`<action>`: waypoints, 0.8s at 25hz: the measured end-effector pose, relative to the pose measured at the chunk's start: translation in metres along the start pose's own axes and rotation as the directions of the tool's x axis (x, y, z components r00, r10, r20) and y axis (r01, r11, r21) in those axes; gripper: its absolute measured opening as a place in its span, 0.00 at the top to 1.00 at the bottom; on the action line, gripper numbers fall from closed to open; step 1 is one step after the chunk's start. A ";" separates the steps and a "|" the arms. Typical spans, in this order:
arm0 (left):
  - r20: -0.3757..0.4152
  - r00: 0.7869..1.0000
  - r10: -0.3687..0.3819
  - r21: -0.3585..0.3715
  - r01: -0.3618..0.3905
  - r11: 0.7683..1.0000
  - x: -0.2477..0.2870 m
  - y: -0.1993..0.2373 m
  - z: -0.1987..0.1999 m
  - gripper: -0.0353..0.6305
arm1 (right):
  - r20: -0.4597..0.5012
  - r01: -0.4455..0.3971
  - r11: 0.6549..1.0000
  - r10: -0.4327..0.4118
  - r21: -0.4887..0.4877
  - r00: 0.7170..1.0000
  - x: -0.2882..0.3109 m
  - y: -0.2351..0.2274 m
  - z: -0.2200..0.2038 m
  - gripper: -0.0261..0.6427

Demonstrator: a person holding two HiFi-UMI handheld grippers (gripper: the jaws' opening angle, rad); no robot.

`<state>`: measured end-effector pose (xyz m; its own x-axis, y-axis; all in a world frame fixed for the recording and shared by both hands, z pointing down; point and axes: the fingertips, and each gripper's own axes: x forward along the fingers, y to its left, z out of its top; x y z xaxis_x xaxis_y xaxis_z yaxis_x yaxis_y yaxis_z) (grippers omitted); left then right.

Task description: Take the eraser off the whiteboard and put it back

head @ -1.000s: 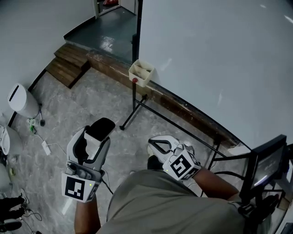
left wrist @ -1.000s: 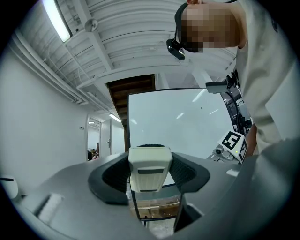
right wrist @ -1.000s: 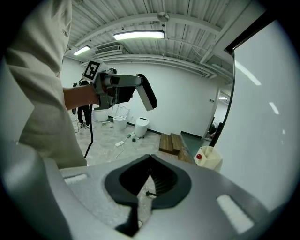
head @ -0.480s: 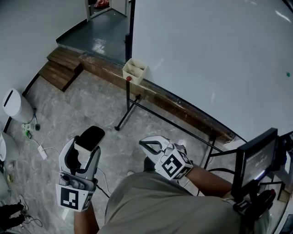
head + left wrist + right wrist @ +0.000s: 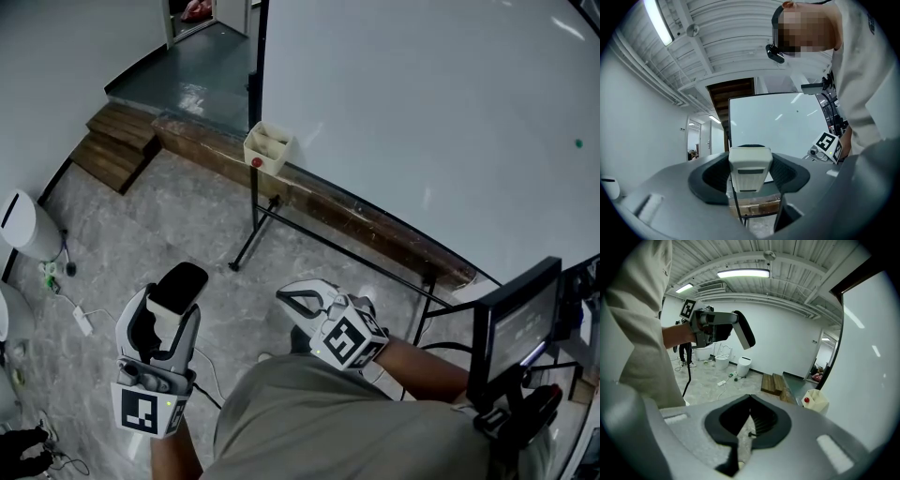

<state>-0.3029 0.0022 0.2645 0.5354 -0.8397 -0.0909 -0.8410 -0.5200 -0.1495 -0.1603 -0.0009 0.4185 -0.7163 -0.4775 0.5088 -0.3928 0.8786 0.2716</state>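
The eraser, a white block with a black felt face, sits between the pads of my left gripper, which is shut on it at the lower left of the head view. In the left gripper view the eraser stands upright between the dark pads, in front of the whiteboard. My right gripper is held close to the person's body, jaws together and empty. The whiteboard fills the upper right of the head view, some way from both grippers. The right gripper view shows the eraser raised at the left.
A cream tray with a red dot hangs at the left end of the board's wooden ledge. The black stand legs reach onto the stone floor. Wooden steps, a white bin and cables lie at the left, a monitor at the right.
In the head view both grippers and the whole scene have drifted a little to the left. The left gripper keeps its hold on the eraser and the right stays shut.
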 end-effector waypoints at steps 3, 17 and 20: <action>0.010 1.000 -0.013 -0.011 0.013 1.000 0.002 -0.001 0.001 0.55 | -0.005 0.005 1.000 -0.005 0.000 1.000 0.000 0.000 -0.001 0.96; 0.022 0.999 -0.048 -0.018 0.048 0.999 0.015 -0.004 0.006 0.55 | -0.021 0.035 0.999 -0.034 0.030 0.999 -0.009 -0.003 -0.009 0.96; 0.005 0.998 -0.058 -0.022 0.058 0.998 0.023 -0.003 -0.001 0.55 | -0.018 0.038 0.999 -0.038 0.038 0.999 -0.010 -0.008 -0.011 0.96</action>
<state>-0.2879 -0.0155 0.2636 0.5834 -0.8075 -0.0869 -0.8101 -0.5710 -0.1328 -0.1439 -0.0035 0.4200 -0.6903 -0.5100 0.5132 -0.4414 0.8589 0.2597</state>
